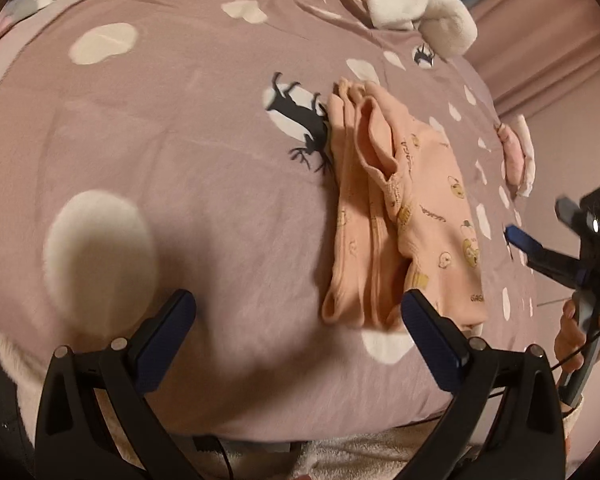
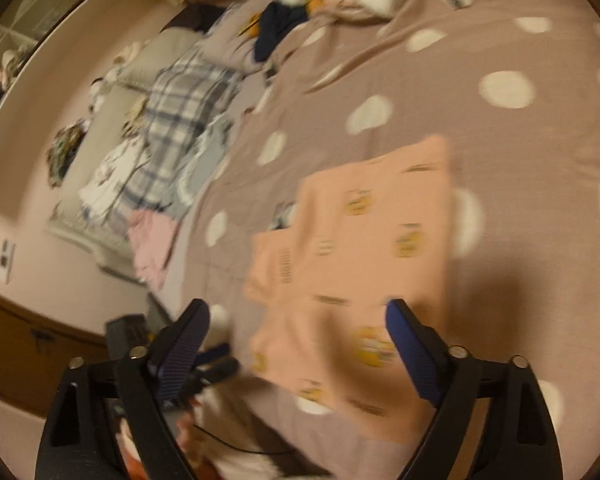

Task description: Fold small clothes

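Observation:
A small peach garment (image 1: 400, 200) printed with little yellow figures lies folded on the mauve dotted bed cover (image 1: 160, 160); its sleeves and collar are gathered on its left side. My left gripper (image 1: 296, 304) stands open just before the garment's near edge, nothing between its pads. At the right of the left wrist view, a hand holds my right gripper (image 1: 538, 220) off the cloth. In the blurred right wrist view, the right gripper (image 2: 296, 312) is open above the peach garment (image 2: 360, 248), its pads clear of it.
A white fluffy pile (image 1: 412, 0) and a folded pink cloth (image 1: 516, 152) lie toward the bed's far and right edges. A plaid blanket (image 2: 188, 108), a pink garment (image 2: 152, 240) and a dark blue item (image 2: 276, 28) lie along the bed's left side.

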Tool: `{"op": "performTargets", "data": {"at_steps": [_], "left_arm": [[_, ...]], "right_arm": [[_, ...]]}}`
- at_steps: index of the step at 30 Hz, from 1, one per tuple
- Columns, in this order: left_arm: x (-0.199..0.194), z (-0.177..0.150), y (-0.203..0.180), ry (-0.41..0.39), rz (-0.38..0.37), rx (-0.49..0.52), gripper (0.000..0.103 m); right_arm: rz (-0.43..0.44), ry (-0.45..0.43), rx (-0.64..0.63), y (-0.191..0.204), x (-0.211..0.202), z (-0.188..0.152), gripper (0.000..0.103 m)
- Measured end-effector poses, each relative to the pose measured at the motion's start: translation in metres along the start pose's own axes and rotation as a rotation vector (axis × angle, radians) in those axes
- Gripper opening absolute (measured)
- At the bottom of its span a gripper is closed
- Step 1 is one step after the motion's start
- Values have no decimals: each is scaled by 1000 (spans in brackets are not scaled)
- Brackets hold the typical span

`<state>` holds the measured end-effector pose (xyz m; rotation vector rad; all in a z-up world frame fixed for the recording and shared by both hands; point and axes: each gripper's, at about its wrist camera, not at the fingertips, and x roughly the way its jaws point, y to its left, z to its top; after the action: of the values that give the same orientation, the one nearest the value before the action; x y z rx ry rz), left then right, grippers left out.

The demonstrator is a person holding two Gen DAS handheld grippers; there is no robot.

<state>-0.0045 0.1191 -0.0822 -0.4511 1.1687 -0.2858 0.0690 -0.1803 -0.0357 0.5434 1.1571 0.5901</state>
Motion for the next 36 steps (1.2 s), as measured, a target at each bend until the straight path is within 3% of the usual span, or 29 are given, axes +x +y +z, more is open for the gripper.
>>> {"op": "performTargets", "data": {"at_steps": [8,13,17,24,29,36], "left_arm": [[20,8,-20,-48,44,99,103],[27,12,-20,-45,13,100,103],[31,12,-22,-45,-1,122,103],[36,13,-26,-95,-2,139,103],[43,23,-27,-70,-129,142,103],[53,50,-21,49,-325,46,103]], "right_arm": [[-65,20,98,-57,5,-13,102],[-23,58,186,-87,30,-20,103],[28,-44,166,-89,29,-22,103],[-8,-75,105,-81,33,-19,103],[-69,-53,12,-70,45,-11,103],[67,-26,133,-90,46,4,103]]}}
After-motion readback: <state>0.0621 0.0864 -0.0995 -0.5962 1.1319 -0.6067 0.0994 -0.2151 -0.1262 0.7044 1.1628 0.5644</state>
